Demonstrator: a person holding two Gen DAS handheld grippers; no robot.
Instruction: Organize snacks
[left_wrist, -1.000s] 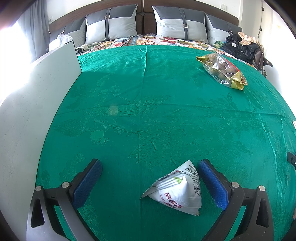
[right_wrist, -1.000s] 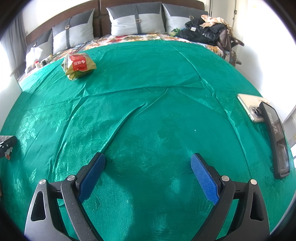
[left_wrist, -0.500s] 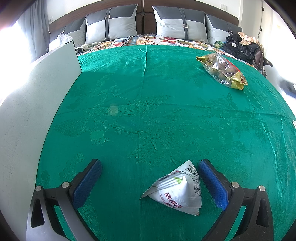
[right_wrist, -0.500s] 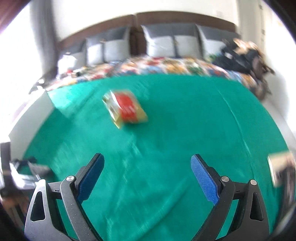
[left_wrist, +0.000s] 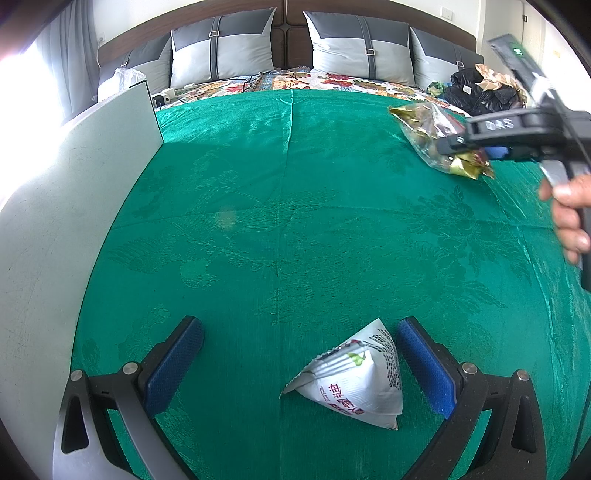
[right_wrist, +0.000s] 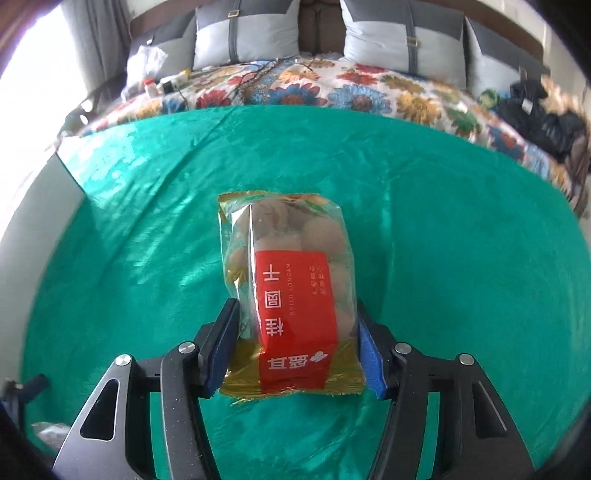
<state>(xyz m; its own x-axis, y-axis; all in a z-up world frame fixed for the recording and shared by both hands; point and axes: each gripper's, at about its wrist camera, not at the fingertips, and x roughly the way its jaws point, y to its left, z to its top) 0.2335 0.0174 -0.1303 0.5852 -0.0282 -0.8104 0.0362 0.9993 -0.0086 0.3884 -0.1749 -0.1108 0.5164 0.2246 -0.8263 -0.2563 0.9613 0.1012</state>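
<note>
Your right gripper (right_wrist: 297, 347) has its blue-padded jaws closing around a clear and gold plastic snack bag with a red label (right_wrist: 291, 295), roughly half-way in from wide. The bag lies flat on the green patterned bedspread (right_wrist: 461, 258), its near end between the jaws. The left pad sits against the bag's left edge and the right pad against its right edge; whether they already squeeze it firmly you cannot tell from this view. The bag's far end points to twelve o'clock, toward the floral quilt (right_wrist: 332, 88) and the grey pillows (right_wrist: 251, 33) at the headboard.

From your left wrist camera, the same bag (left_wrist: 432, 136) shows at two o'clock, far across the bedspread (left_wrist: 295, 221), with the right gripper (left_wrist: 491, 151) down over its near end. Your right hand (left_wrist: 569, 214) wraps the handle at three o'clock.

Your left gripper (left_wrist: 295, 369) hovers with jaws spread wide and nothing pressed between them. A small white triangular snack pouch with red and black print (left_wrist: 354, 380) lies on the bedspread inside that gap, toward the right-hand pad. Its tip comes just beside that pad, and you cannot tell whether the two touch. The left-hand pad stands well apart from it.

A flat white board (left_wrist: 74, 203) runs along the bedspread's edge from seven to eleven o'clock. A heap of dark clothing or bags (left_wrist: 476, 92) sits at one o'clock near the pillows (left_wrist: 221, 48).
</note>
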